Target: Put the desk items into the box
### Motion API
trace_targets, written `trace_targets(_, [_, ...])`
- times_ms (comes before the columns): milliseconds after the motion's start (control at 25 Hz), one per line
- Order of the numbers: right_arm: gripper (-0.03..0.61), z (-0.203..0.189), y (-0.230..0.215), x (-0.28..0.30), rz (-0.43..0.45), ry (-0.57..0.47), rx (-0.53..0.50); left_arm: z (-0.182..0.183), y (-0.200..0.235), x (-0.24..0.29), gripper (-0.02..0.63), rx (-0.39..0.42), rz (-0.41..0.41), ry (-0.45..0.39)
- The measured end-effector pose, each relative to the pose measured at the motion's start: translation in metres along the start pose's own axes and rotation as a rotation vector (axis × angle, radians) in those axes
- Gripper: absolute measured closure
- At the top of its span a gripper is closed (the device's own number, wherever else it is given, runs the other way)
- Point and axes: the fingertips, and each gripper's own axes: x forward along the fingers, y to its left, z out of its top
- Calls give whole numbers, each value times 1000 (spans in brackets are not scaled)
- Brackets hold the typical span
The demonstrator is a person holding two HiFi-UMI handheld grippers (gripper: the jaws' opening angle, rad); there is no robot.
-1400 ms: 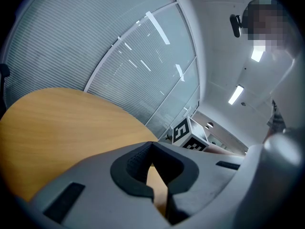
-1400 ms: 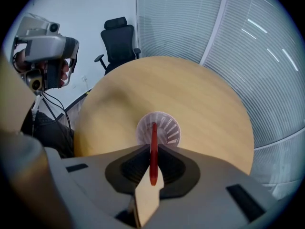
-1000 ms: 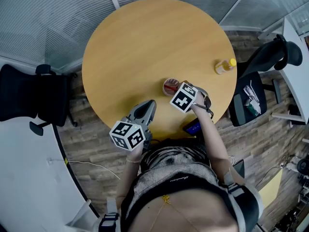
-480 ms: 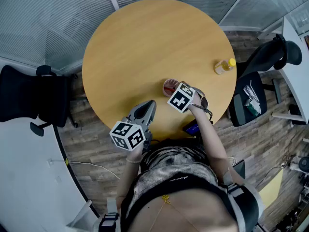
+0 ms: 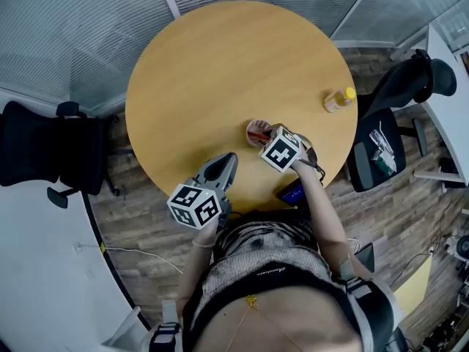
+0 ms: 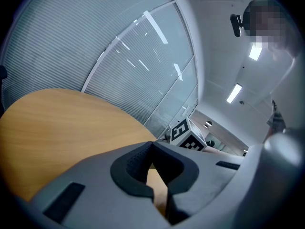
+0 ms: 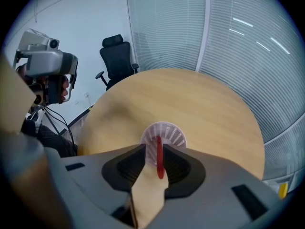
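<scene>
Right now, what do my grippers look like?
Both the left gripper and right gripper are grey wedges with black ribbed pads, each carrying a white cube of black square markers. The forearms are unsleeved. The right gripper's jaws have just been opening, a slim red item between them.

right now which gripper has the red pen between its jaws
The right gripper: its jaws have just been opening, with the red pen between them. The left gripper holds nothing.
</scene>
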Motion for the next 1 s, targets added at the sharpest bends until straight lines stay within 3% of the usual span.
trace_targets(480, [428, -4, 1, -23, -10, -176, 55, -4, -14, -2, 612, 17, -9, 8])
trace_targets(1000, [410, -19, 4, -48, -44, -273, 120, -13, -36, -3, 612, 39, -14, 11])
